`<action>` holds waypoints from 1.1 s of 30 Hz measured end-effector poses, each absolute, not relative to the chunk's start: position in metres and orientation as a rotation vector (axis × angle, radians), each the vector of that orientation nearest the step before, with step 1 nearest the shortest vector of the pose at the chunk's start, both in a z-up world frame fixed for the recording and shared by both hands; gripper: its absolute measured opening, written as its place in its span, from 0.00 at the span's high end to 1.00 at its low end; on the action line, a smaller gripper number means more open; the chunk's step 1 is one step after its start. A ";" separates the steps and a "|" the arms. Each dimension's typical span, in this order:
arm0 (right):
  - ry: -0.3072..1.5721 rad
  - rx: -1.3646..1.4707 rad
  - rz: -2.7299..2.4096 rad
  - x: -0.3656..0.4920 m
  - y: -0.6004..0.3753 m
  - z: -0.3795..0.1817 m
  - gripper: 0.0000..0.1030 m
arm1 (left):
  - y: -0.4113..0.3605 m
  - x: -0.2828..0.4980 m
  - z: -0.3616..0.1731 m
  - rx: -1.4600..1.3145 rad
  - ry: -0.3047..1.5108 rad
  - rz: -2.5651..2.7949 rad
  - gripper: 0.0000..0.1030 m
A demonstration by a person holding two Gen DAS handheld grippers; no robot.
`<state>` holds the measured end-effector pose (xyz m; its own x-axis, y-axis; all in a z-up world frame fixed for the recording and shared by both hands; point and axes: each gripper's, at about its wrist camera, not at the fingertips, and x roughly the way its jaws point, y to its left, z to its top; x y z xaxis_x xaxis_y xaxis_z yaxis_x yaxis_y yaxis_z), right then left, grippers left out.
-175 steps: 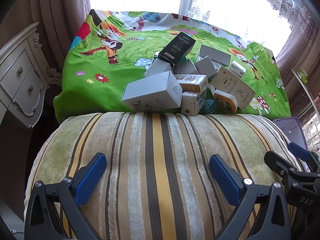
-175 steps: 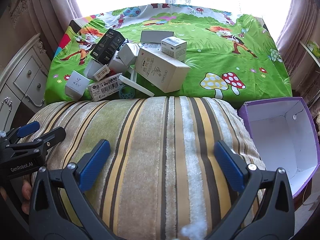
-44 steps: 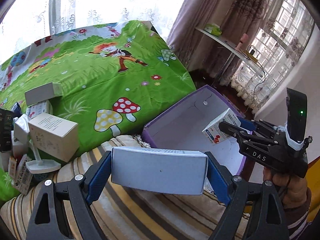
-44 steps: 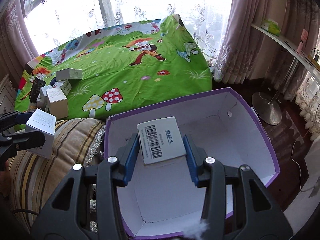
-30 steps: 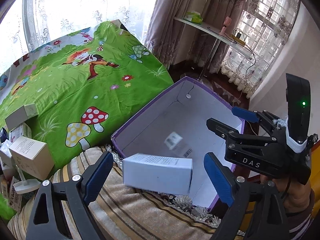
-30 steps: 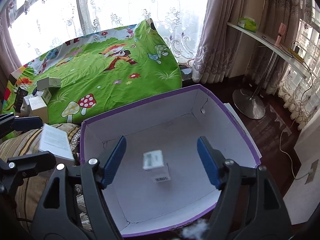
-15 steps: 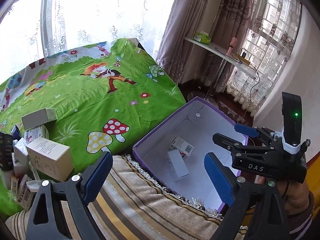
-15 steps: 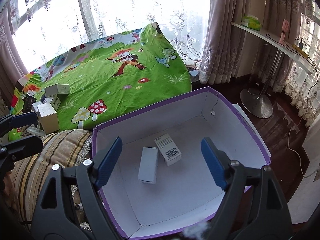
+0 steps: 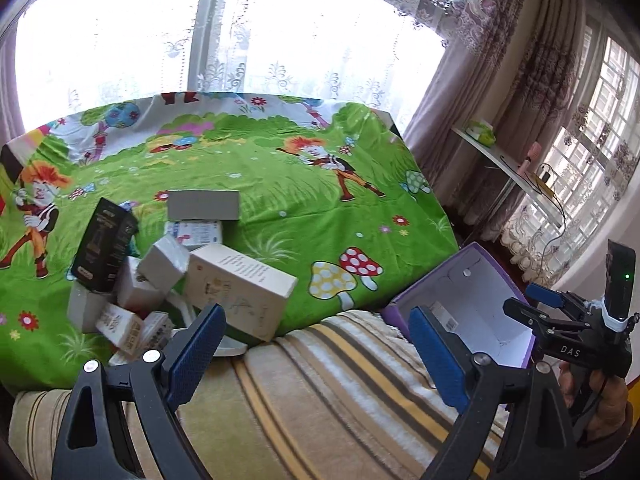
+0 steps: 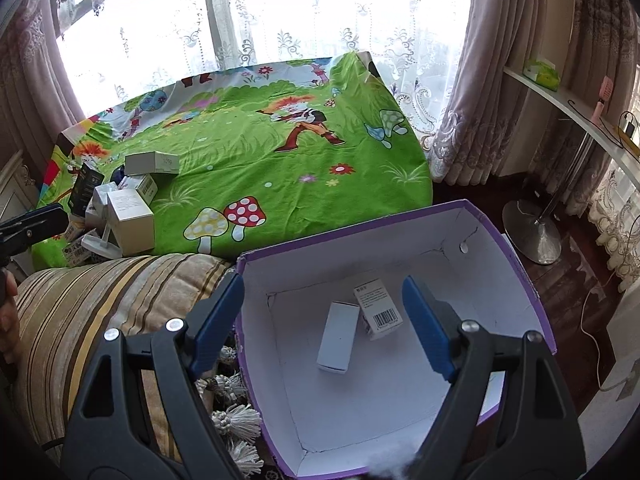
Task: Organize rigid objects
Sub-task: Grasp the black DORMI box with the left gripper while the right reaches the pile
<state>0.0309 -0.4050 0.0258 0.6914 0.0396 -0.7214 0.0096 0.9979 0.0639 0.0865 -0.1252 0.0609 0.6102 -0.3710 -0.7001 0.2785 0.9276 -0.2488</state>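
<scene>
Both tools gape empty: the right tool (image 10: 322,320), its jaws just widened, hangs over the purple bin (image 10: 520,264), two boxes (image 10: 338,338) inside between its fingers. The left tool (image 9: 316,350) hovers over the striped cushion (image 9: 320,400), the box pile (image 9: 240,288) at eleven o'clock on the bed, open green sheet (image 9: 320,208) beyond.

a green cartoon sheet (image 9: 280,184) lies beside a striped cushion (image 9: 320,400), lace curtains (image 10: 320,20) behind

The left wrist view looks down over a striped cushion (image 9: 320,392) toward boxes (image 9: 240,288) at ten o'clock; the right wrist view sits close above the purple bin (image 10: 536,300); both share the green sheet (image 10: 260,152)
</scene>
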 end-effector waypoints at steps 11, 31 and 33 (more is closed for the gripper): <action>0.848 0.067 0.076 0.054 -0.376 0.027 0.19 | -0.025 0.093 0.052 -0.187 0.827 -0.169 0.09; 0.897 0.030 0.197 0.161 -0.275 0.044 0.16 | 0.004 0.176 0.018 0.091 0.947 -0.086 0.19; 0.898 0.024 0.210 0.173 -0.262 0.046 0.15 | 0.004 0.183 0.015 0.098 0.956 -0.088 0.21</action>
